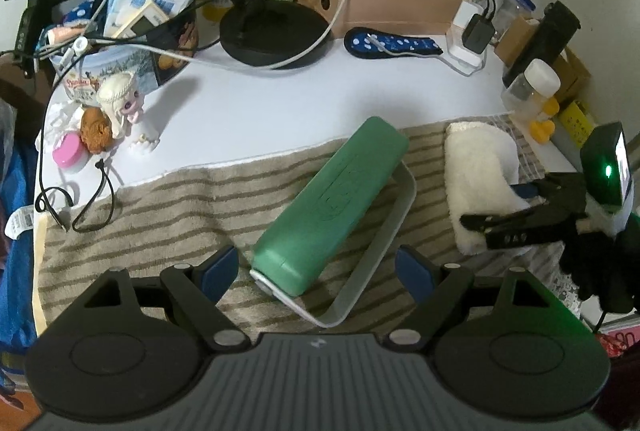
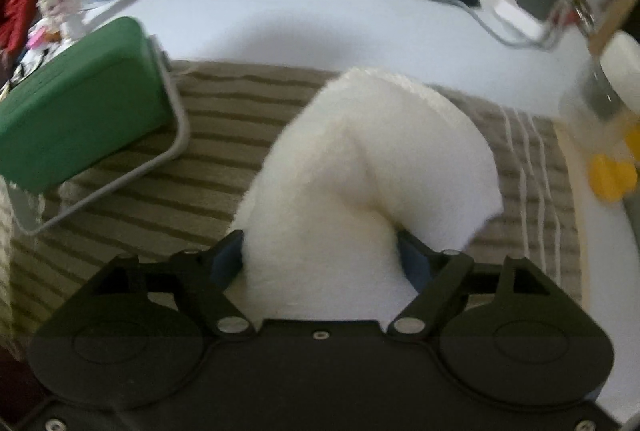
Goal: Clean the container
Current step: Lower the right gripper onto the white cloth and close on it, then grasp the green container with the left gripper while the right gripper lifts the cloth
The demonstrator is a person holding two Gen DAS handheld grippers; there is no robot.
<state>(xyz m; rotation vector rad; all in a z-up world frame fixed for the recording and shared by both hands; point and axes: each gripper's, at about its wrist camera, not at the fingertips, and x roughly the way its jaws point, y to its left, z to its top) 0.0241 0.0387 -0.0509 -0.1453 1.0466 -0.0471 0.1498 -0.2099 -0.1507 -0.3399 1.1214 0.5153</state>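
Lying on: the striped towel (image 1: 168,215), diagonally, was the green container (image 1: 332,203), its grey handle (image 1: 384,231) swung out to one side and resting flat on the cloth.
Container position: near end between the tips of the left gripper (image 1: 318,271) but apart from both blue pads (image 1: 219,271); far end close to the towel's rear edge.
Left gripper: jaws spread wide, nothing between them, hovering low at the near end of the container.
Right gripper (image 2: 320,263): closed around a bunched white cloth (image 2: 372,167), blue pads pressed into both flanks of the fabric (right-wrist view blurred, so finer detail lost).
White cloth: gathered into a soft hump, bulging forward past the fingertips, above the right part of the striped towel, well apart from the container.
Seen from the left wrist: right gripper (image 1: 508,207) entering from the right edge with the same white cloth (image 1: 480,183).
Towel: beige with darker stripes, covering the near half of the white table (image 1: 280,99).
Behind, on bare table: black lamp base (image 1: 272,31), blue polka-dot pouch (image 1: 392,45), cardboard box (image 1: 400,9), white charger (image 1: 466,35) with cables.
Left side clutter: small white figurine (image 1: 124,107), pink round case (image 1: 70,149), printed tin (image 1: 116,67).
Right side: clear bottle with white cap (image 1: 534,87), yellow duck toy (image 1: 542,123) just beside it.
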